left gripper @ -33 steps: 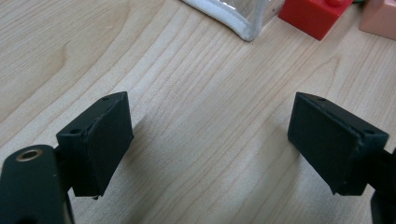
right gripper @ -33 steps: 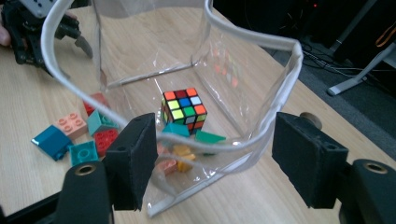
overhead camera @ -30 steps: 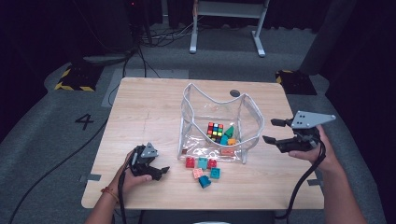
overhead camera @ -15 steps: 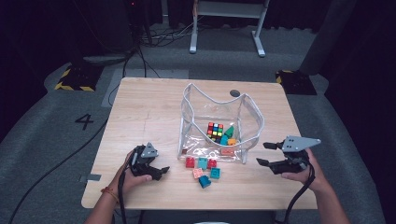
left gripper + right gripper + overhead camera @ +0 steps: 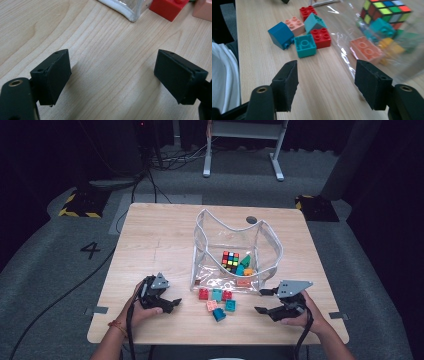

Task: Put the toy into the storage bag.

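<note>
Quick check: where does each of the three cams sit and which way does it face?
High view: fixed above the person's side, facing forward and down on the table; both forearms, left gripper, right gripper.
Left gripper view: rides the left gripper, facing bare wood, bag corner, red brick; open fingers.
Right gripper view: rides the right gripper, facing loose bricks and cube in the clear bag; open fingers.
Shared: bricks and bag.

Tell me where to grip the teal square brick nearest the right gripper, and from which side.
Take the teal square brick across its two flat side walls, coming from above with the right gripper. It sits stud-up; a red brick touches one wall, so probably put the pads on the free pair.
</note>
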### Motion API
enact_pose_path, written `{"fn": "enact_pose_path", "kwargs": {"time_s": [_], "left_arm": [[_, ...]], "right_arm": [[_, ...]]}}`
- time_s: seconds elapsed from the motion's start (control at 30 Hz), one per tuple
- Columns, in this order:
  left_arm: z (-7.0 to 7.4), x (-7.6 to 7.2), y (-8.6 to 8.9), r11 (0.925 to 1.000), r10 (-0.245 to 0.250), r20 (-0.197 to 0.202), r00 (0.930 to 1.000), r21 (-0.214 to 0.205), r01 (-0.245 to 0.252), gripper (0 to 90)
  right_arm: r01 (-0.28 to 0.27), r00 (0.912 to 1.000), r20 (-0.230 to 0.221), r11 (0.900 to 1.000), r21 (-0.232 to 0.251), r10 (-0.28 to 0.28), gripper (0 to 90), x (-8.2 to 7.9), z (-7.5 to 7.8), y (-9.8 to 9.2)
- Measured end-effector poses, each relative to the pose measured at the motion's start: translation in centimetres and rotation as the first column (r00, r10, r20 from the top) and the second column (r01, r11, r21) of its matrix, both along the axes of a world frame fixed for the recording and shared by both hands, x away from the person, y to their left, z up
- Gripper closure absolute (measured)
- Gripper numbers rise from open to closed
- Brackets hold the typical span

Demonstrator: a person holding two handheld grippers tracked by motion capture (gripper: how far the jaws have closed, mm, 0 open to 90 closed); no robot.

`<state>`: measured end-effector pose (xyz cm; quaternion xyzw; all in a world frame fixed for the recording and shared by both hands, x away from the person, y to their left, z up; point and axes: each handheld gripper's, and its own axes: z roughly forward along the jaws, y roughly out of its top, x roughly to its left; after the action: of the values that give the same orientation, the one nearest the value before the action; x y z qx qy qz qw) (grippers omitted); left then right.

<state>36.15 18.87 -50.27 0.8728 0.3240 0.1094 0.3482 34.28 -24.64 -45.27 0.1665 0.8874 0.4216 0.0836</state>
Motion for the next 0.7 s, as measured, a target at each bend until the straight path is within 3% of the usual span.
{"fn": "enact_pose_path", "kwargs": {"time_s": [0.13,0.33,0.37,0.57,0.7], "left_arm": [[0.0,0.0,0.0,1.0,0.0,0.0,1.0,0.0,0.0,14.1],[0.0,0.0,0.0,1.0,-0.002,0.001,1.0,0.001,0.002,14.2],[0.0,0.0,0.0,1.0,0.0,0.0,1.0,-0.001,0.0,14.2],[0.0,0.0,0.0,1.0,0.001,-0.001,1.0,0.001,-0.001,14.2],[0.0,0.0,0.0,1.0,0.0,-0.001,1.0,0.001,0.0,14.2]], "right_arm": [[-0.028,0.9995,-0.016,0.9995,0.012,0.028,37.4,0.3,-1.0,1.8],[-0.049,0.9982,-0.034,0.9987,-0.013,0.049,38.0,0.6,-2.0,4.1],[-0.036,0.9978,-0.057,0.9991,-0.022,0.035,38.1,0.5,-2.1,4.4],[-0.077,0.9968,-0.025,0.9968,-0.021,0.076,38.4,1.1,-3.0,5.7],[-0.07,0.997,-0.036,0.997,-0.032,0.068,40.3,1.2,-3.4,6.2]]}}
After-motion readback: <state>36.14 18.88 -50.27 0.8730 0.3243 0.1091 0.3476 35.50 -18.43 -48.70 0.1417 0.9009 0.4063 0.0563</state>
